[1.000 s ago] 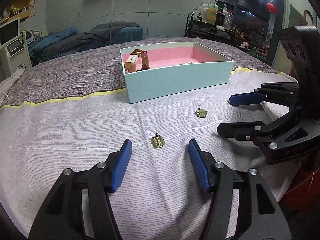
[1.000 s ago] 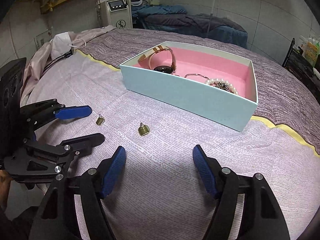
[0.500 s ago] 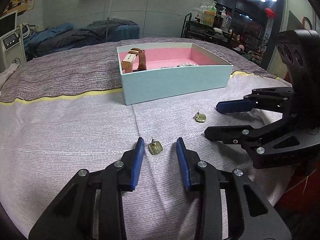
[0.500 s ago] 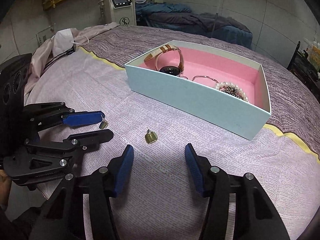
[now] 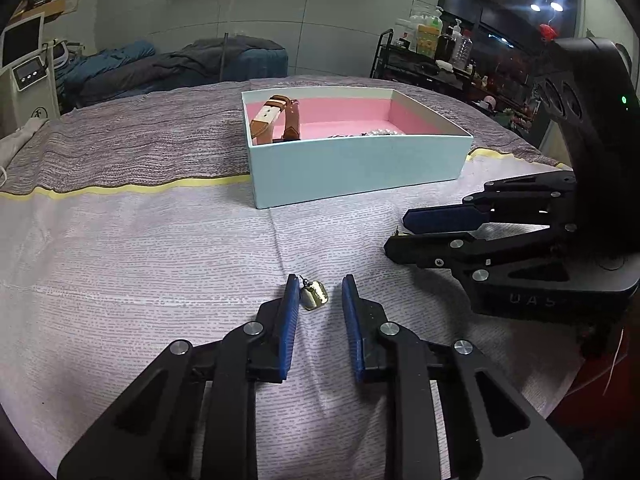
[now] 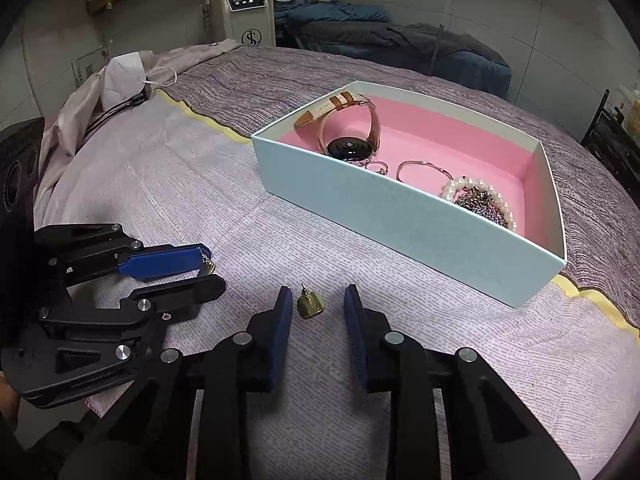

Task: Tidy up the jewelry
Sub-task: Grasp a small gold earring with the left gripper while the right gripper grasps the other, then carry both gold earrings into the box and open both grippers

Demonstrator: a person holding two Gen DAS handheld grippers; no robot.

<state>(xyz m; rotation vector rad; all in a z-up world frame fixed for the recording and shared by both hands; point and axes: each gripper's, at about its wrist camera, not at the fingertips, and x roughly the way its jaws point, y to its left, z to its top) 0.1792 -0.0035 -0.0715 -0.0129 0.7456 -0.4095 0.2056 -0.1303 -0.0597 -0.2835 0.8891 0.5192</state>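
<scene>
My left claw (image 5: 316,294) is open a little, with a gold earring (image 5: 314,297) lying on the counter (image 5: 120,260) between its fingers. My right claw (image 6: 314,304) is open a little around the other gold earring (image 6: 310,305). The blue box (image 6: 420,216) holds a watch (image 6: 350,136). I cannot read any writing properly.

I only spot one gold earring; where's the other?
In the right wrist view, the second earring lies on the tablecloth between the right tool fingers, before the blue box.
</scene>
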